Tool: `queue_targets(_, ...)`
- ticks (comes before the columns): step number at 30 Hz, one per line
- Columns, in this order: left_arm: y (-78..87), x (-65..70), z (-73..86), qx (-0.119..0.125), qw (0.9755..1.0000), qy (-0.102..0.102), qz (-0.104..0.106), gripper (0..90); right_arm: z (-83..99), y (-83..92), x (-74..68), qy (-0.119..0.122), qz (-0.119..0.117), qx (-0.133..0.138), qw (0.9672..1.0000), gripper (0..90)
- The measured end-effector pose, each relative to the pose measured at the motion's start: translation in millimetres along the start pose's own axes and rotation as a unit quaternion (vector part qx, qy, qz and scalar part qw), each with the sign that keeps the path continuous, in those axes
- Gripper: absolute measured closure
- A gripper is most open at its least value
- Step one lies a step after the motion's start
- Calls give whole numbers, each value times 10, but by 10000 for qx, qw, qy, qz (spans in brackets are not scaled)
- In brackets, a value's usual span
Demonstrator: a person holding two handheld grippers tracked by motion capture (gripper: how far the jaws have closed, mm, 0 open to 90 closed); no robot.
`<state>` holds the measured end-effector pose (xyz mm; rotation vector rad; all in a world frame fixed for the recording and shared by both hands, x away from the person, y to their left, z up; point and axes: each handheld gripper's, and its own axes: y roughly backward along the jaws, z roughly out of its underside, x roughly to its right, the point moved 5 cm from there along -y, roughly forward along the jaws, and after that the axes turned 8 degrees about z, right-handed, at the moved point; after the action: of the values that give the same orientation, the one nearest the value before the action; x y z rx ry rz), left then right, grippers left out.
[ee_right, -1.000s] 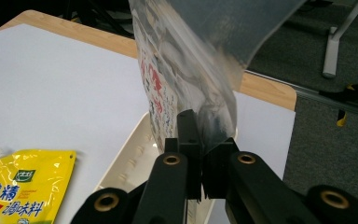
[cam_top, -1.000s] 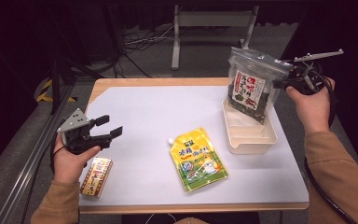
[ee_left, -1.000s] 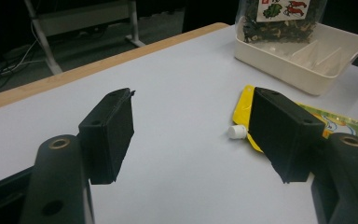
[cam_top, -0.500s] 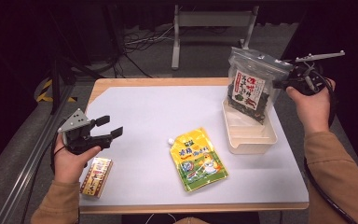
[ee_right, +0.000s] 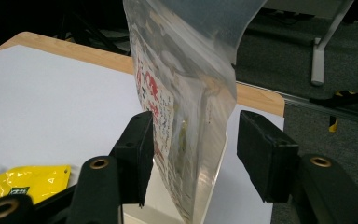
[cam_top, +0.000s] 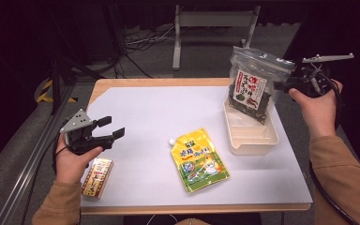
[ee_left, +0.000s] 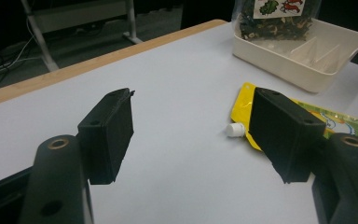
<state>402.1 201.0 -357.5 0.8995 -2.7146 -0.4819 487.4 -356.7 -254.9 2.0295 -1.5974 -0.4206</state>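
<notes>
Two black jaws of my right gripper [ee_right: 191, 154] have just been opening around the dried-seaweed pouch [cam_top: 255, 84], standing in the white tray [cam_top: 253, 140]. Light, crinkly, slippery; best pinched at its sealed top. My left gripper [cam_top: 110, 133] stands spread, empty.

The high view sits above the near edge of the surface [cam_top: 136, 112], looking forward and down, taking in the whole top. The left tool's camera rides low, facing across toward the tray [ee_left: 307, 65] at upper right. The right tool's camera is right up against the seaweed bag [ee_right: 182, 116]. All three catch the yellow pouch [cam_top: 199, 159].
</notes>
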Motion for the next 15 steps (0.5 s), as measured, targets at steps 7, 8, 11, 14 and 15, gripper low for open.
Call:
queue_targets(7, -42, 4, -13, -31, 10000, 11, 44, 308, 64, 112, -32, 28, 4, 60, 10000, 450)
queue_targets(8, -48, 5, -20, -35, 10000, -19, 56, 307, 72, 134, -35, 34, 11, 78, 10000, 448)
queue_targets(11, -61, 18, -35, -36, 10000, -27, 80, 307, 93, 188, -48, 25, -2, 113, 9999, 445)
queue_targets(14, -67, 34, -51, -55, 9999, -60, 101, 304, 133, 282, -77, 54, -47, 206, 9998, 438)
queue_targets(15, -68, 37, -54, -65, 9999, -67, 110, 304, 147, 309, -92, 51, -79, 236, 9997, 438)
